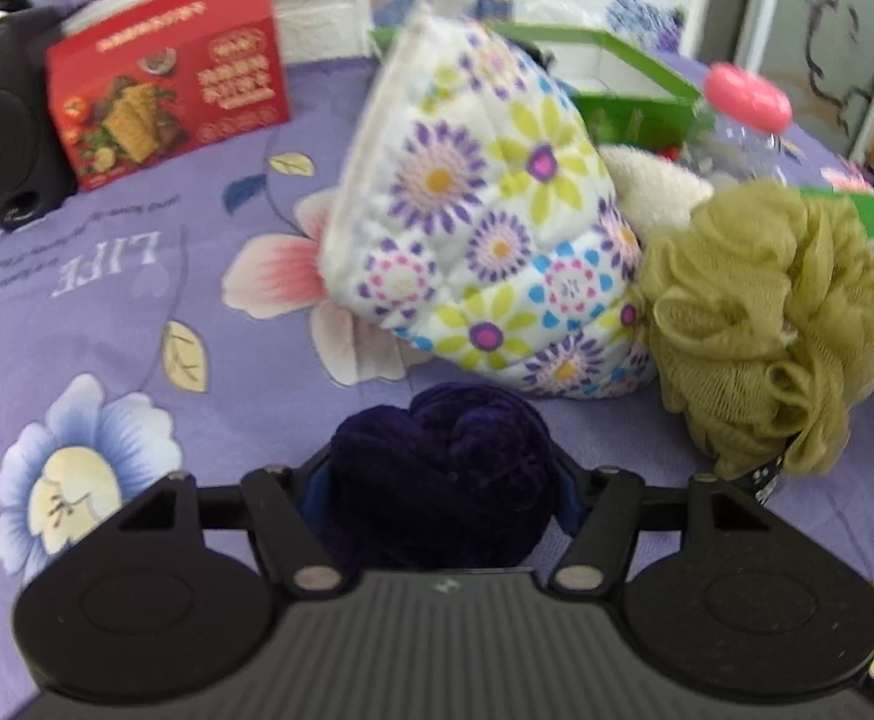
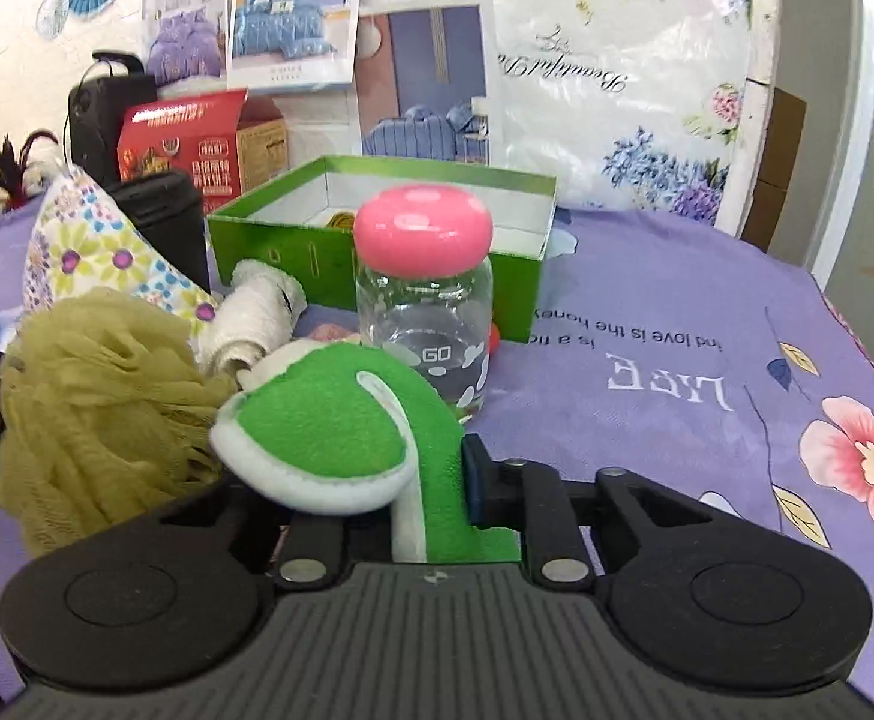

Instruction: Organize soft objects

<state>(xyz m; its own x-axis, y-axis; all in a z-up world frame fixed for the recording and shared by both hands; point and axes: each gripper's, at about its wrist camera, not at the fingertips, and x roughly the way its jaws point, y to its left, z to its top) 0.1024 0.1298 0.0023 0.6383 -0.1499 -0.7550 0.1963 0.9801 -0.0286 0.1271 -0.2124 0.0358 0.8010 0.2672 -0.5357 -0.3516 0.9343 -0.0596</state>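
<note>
While both grippers are over the purple flowered tablecloth [image 1: 137, 312], each one has a soft thing between its fingers.

Left gripper [image 1: 442, 474]: its fingers press from both sides on a dark purple velvet bundle [image 1: 442, 468], which fills the gap between them.

Right gripper [image 2: 437, 480]: its fingers are closed on a green terry cloth with white edge [image 2: 341, 426]; the cloth folds over toward the left side.

Quilted white mitt with flower print [image 1: 484, 210]: it stands tilted on the tablecloth, just behind the velvet bundle.

Olive green mesh bath sponge [image 1: 760, 324]: it touches the right side of the mitt.

Cream rolled towel [image 2: 257, 318]: it lies between the mitt and the open green cardboard box [image 2: 377, 240].

Clear glass jar with pink round lid [image 2: 425, 300]: it stands upright in front of the box, just behind the green cloth.

Red printed carton [image 1: 167, 102]: it is at the far left, beside a black speaker [image 1: 5, 132].
</note>
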